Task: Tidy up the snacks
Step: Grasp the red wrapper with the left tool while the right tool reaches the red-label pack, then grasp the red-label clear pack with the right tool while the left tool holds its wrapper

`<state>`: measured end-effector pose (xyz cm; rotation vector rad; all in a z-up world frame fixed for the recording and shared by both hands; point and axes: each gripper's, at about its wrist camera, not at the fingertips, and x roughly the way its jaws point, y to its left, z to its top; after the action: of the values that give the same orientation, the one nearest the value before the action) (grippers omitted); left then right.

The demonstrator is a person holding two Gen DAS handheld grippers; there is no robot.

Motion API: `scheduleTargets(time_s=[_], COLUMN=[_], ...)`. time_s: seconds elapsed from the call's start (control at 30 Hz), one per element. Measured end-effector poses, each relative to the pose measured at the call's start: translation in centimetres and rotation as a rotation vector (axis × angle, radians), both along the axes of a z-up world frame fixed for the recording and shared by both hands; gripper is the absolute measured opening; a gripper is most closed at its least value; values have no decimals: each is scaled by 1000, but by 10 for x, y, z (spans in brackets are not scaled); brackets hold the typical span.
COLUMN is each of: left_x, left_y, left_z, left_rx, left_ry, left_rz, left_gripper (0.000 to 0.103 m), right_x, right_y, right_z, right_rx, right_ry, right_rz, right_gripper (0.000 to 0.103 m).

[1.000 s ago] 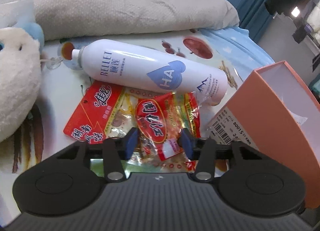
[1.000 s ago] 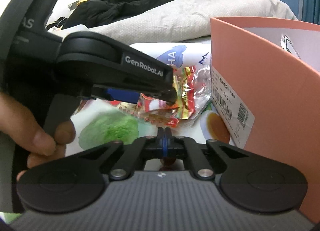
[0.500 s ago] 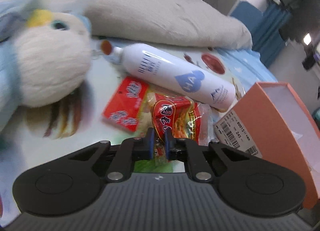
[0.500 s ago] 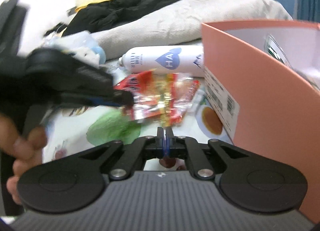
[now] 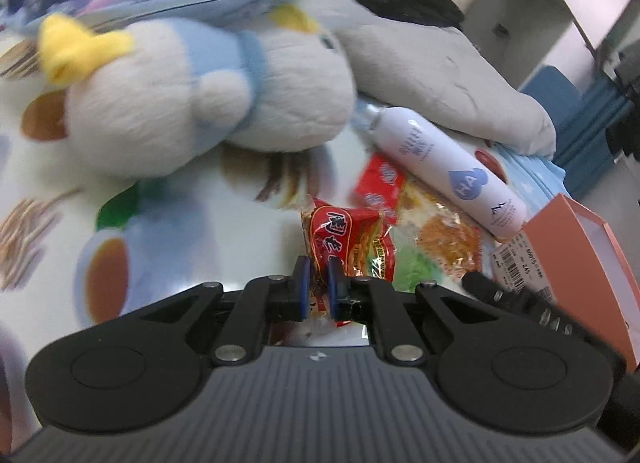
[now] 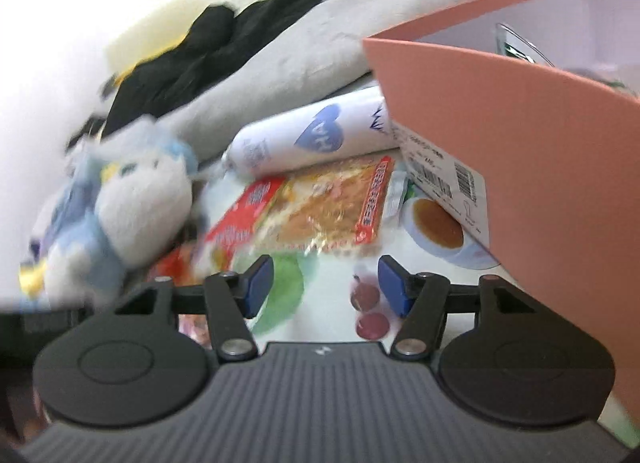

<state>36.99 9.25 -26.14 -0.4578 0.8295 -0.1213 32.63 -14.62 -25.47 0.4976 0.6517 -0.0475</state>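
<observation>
Your left gripper (image 5: 319, 279) is pinching a red snack packet (image 5: 348, 239) between its blue pads, jaws nearly closed on the wrapper, while your right gripper (image 6: 324, 283) is hanging with its jaws just opened and nothing between them. A second snack pack (image 6: 320, 207) is lying flat on the food-printed cloth (image 6: 280, 287), touching a white bottle (image 6: 316, 135) and just beside the orange box (image 6: 520, 135). A plush toy (image 5: 192, 103) is sitting on the cloth to the left, with a grey pillow (image 5: 432, 59) and dark clothing (image 6: 208, 47) piling up behind.
</observation>
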Motion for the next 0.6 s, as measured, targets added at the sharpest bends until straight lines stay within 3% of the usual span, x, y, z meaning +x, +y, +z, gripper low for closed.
scheduleTargets(time_s=[0.27,0.47,0.53,0.6], left_x=[-11,-12,-13,-14], left_y=[10,11,10,11], left_z=[-5,-8,-8,-8], left_rx=[-29,-42,-43,-47], left_ry=[-3,-7,-7,-6], left_rz=[16,18,17,19], left_gripper=[11,11,11,11], right_x=[8,16,18,19], right_y=[-4,-9,-13,-14], right_z=[-6,-12,-14,-13], right_rx=[74,86,96,89], right_ry=[30,36,43,37], right_rz=[-163,-181,-196,-193], right_gripper=[50,29,13,10])
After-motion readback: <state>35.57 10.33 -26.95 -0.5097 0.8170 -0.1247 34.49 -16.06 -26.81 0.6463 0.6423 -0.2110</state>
